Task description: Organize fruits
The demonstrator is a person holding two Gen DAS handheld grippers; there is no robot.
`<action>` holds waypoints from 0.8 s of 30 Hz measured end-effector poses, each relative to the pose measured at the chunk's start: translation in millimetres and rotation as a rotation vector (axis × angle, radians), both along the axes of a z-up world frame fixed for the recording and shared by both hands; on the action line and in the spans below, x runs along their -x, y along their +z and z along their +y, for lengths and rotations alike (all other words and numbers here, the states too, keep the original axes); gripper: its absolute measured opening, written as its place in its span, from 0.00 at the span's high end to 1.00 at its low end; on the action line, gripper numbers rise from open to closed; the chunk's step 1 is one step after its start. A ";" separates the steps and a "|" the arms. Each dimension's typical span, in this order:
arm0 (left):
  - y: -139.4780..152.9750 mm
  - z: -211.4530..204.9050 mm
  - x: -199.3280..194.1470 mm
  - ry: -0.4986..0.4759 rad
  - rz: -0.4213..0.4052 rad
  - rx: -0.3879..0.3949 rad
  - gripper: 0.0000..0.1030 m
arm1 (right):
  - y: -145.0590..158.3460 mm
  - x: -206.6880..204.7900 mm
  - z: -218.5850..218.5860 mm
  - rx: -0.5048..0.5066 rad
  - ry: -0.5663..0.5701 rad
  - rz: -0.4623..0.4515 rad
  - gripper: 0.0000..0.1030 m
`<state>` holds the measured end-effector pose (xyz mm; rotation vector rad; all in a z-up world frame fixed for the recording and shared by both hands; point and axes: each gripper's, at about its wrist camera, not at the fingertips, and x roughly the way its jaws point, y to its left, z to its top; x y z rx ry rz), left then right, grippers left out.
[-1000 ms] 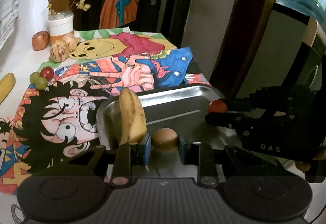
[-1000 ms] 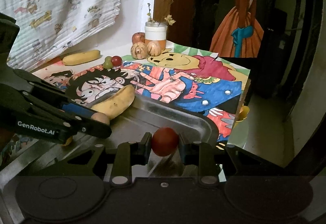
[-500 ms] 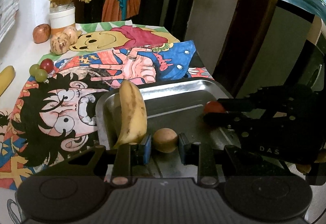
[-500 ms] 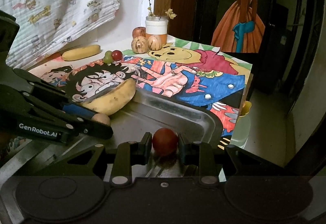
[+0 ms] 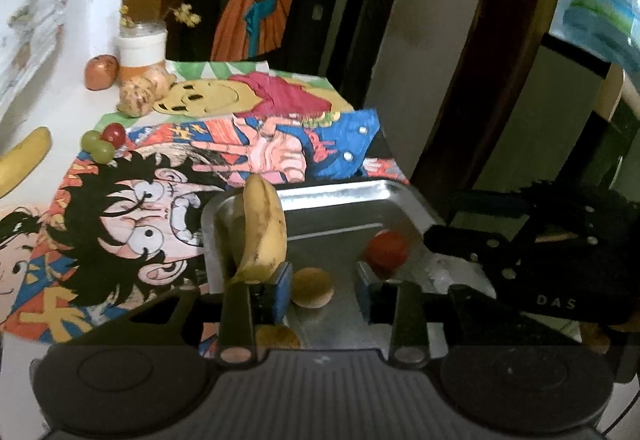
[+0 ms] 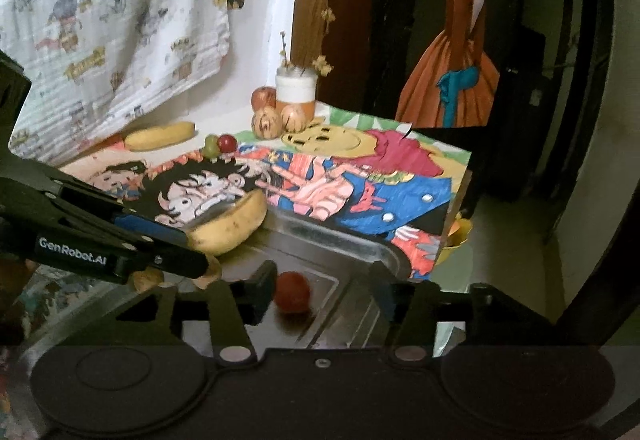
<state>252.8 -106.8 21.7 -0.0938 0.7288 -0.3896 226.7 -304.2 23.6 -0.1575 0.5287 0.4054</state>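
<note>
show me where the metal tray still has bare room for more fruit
The metal tray is bare along its far side, between the banana and the red fruit. Its near edge is crowded: the brown fruit sits between the opening left tool, and the opening right tool straddles the red fruit.

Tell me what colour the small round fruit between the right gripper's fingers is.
Red. The small round fruit lies in the metal tray, clearest in the right wrist view.
</note>
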 end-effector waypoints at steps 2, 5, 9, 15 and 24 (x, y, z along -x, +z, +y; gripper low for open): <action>7.4 4.3 9.0 0.020 -0.016 0.018 0.44 | 7.5 9.5 -2.3 -0.004 -0.017 -0.013 0.36; 17.9 11.2 24.2 0.046 -0.042 0.036 0.32 | 18.0 25.6 -3.9 -0.012 -0.032 -0.030 0.27; 31.6 24.8 49.5 0.114 -0.077 0.061 0.07 | 29.3 50.5 -4.8 -0.029 -0.046 -0.044 0.16; 45.0 41.2 90.3 0.175 -0.112 0.088 0.00 | 44.9 95.6 -2.8 -0.109 -0.079 -0.061 0.01; 47.2 53.5 141.9 0.175 -0.085 -0.008 0.00 | 51.0 152.7 13.5 -0.133 -0.059 0.050 0.01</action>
